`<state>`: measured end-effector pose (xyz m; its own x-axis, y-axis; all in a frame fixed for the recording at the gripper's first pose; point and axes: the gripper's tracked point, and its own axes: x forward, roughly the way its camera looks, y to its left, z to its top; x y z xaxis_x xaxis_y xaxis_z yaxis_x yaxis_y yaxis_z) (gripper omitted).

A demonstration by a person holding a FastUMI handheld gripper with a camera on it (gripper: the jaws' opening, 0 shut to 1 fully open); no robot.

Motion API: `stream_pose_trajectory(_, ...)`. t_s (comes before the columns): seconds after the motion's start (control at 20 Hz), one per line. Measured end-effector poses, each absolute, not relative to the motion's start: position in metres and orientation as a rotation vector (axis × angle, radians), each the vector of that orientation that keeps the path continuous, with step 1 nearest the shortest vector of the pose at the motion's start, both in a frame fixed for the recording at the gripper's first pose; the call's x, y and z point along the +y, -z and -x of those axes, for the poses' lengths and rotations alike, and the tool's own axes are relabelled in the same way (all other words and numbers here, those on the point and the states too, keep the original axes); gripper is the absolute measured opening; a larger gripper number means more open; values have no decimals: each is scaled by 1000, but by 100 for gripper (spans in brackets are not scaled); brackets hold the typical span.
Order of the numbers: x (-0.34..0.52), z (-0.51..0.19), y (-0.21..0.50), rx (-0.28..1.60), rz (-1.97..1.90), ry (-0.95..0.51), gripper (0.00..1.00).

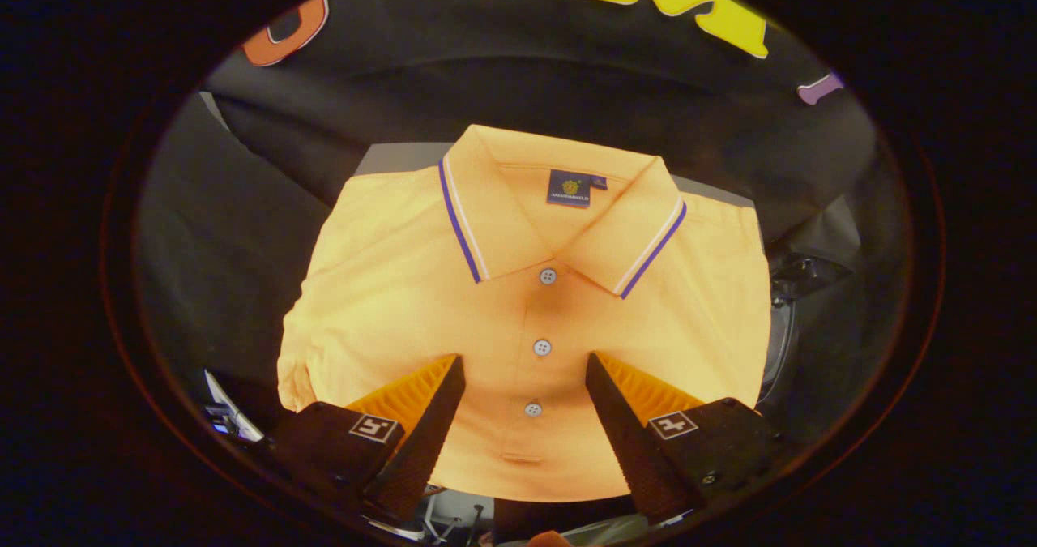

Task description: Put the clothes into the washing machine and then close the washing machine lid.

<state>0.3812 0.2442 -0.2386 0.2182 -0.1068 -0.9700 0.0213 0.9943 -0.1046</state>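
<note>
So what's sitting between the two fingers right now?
In the gripper view, the open gripper has the folded yellow polo shirt between its fingers: the button strip runs through the gap. Whether the fingers touch the cloth is unclear.

Tongs-mounted fisheye, looking steeply down, close above the folded polo shirt [527,312].

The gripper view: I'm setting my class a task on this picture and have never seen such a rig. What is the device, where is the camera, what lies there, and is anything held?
A person holds a hand tool with two-finger tongs. The camera rides on it and looks forward along the fingers, which show low in the picture. Ahead lies a folded yellow polo shirt, collar away from the camera, on a grey surface. The fingers are spread apart over the shirt's button strip, one on each side. Nothing is held: the tongs are open. Dark cloth hangs behind.
</note>
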Motion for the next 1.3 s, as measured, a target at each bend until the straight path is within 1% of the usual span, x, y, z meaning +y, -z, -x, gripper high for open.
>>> stream_pose_trajectory(0.25,241,-380,239,1370,46,108,97)
stream_pose_trajectory(0.3,240,-382,238,1372,36,116,96)
stream_pose_trajectory(0.35,238,-382,237,1374,29,119,90)
stream_pose_trajectory(0.4,235,-383,237,1373,30,117,87)
stream_pose_trajectory(0.45,231,-385,236,1372,25,121,79)
stream_pose_trajectory(0.6,227,-384,238,1362,2,116,48)
stream_pose_trajectory(0.85,221,-385,238,1339,-72,37,12)
stream_pose_trajectory(1.0,214,-386,234,1376,-86,37,7)
stream_pose_trajectory(1.3,211,-386,207,1344,-90,16,6)
